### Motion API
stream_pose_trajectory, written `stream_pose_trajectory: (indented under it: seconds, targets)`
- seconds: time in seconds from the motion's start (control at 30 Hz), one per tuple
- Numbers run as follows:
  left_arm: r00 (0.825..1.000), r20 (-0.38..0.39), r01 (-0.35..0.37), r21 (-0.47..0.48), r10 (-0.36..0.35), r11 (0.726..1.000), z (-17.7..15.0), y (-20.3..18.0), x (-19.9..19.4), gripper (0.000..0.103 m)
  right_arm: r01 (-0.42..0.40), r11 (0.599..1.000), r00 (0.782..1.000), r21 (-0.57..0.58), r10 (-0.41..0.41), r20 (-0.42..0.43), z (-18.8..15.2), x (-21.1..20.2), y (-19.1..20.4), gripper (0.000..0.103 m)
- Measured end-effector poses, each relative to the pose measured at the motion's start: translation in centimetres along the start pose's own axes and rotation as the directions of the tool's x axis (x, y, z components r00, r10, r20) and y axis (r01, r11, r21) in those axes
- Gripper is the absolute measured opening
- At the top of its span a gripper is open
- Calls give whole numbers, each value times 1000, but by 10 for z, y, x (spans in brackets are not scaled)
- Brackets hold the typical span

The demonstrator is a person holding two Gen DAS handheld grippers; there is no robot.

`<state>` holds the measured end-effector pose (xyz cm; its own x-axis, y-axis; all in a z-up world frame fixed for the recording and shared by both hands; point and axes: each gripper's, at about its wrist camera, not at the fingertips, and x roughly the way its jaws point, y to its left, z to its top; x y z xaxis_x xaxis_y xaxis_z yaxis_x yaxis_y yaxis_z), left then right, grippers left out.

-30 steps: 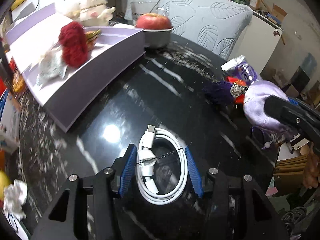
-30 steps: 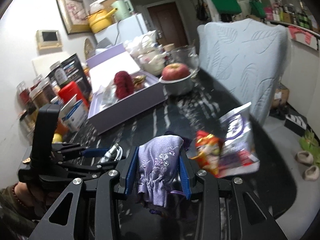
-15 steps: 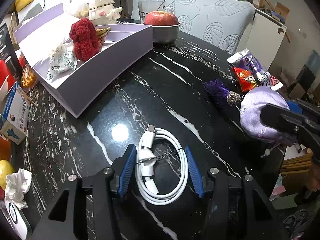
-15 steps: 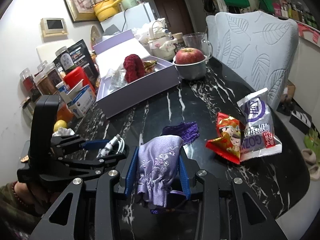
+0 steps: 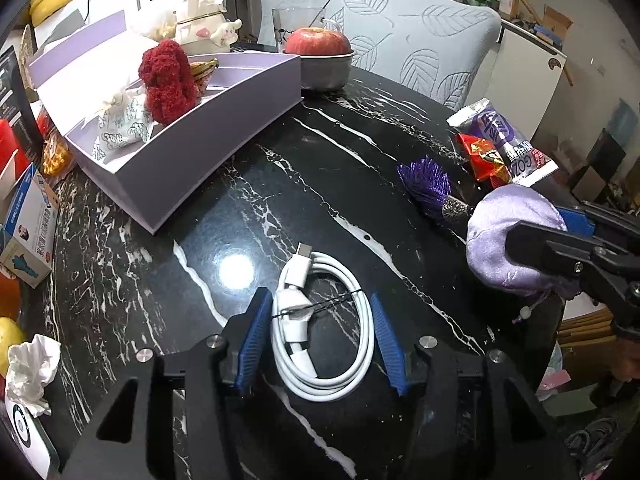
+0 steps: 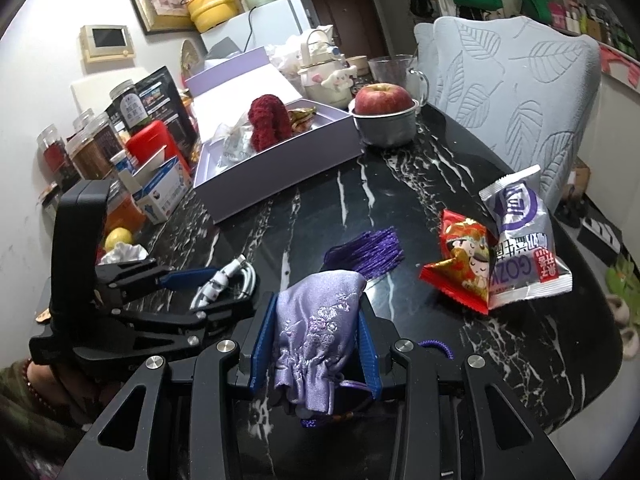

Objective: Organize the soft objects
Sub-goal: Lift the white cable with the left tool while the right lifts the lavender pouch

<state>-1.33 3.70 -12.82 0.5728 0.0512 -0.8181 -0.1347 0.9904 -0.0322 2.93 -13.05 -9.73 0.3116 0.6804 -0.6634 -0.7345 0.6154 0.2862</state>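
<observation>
Nearest, right gripper: it pinched the lilac embroidered drawstring pouch between its blue pads, which pressed both flanks, the gathered neck and cord hanging toward the camera.
Pouch handling: it looked light, limp and satin-slick; a grip across the fuller body seemed safer than one on the cord or neck, from which it might slide.
Left gripper: its pads stood against the outer sides of the white coiled charging cable, apparently nipping it, low over the black marble table.
Cable handling: it seemed springy and light; the wire tie across the coil held the loops together, so holding across the whole coil suited it.
Middle distance: a purple tassel lay on the marble, floppy and easily snagged, beside two snack packets.
Farther: the lilac gift box already held a red knitted piece and a white printed pouch.
</observation>
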Motion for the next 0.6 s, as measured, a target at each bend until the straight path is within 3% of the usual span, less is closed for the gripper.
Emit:
stream_pose_trajectory:
  seconds: [0.3,0.6]
  targets:
    - [997,8,73,-54,-72,996,-3,7,-10,50,-23,1000,1000,-14,23,-14,-3,4,8,37]
    - [996,67,61,-66,-56,996,-3,13,-34,50,-59,998,998,-35,58,-20,-4,6,21,37]
